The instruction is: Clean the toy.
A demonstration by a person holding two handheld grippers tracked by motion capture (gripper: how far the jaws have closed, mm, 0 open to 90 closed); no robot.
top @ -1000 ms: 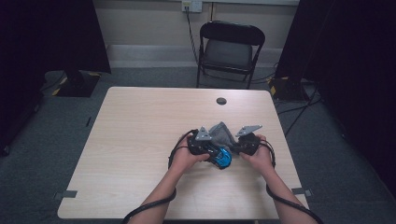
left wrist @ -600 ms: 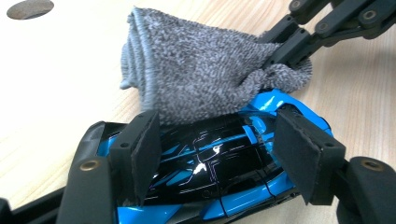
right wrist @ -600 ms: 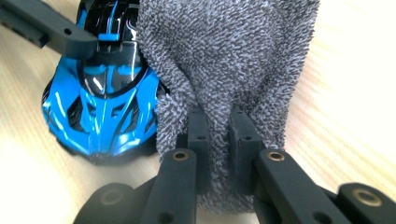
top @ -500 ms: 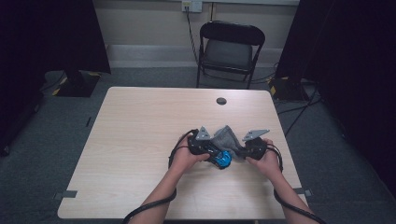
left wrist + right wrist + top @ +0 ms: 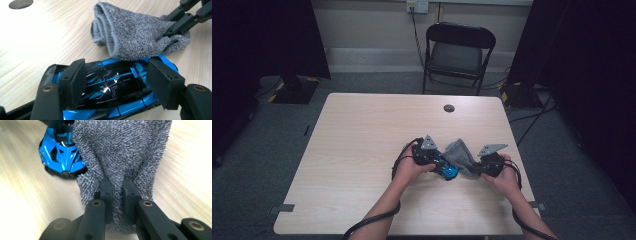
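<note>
- Toy car (image 5: pixel 110 87), blue and black, sits on the wooden table (image 5: pixel 362 140) near its front right part, clamped across its body between the pads of the left gripper (image 5: pixel 115 85)
- Grey cloth (image 5: pixel 120 157) is pinched in the narrow, nearly closed jaws of the right gripper (image 5: pixel 117 192), bunched up between them
- the cloth drapes against one end of the car, touching it, with its free folded edge resting on the tabletop beyond
- in the high view both hands (image 5: pixel 409 167) meet close together, the car (image 5: pixel 447 170) between the grippers, the cloth (image 5: pixel 460 156) above it
- a folding chair (image 5: pixel 457 52) stands beyond the table's far edge
</note>
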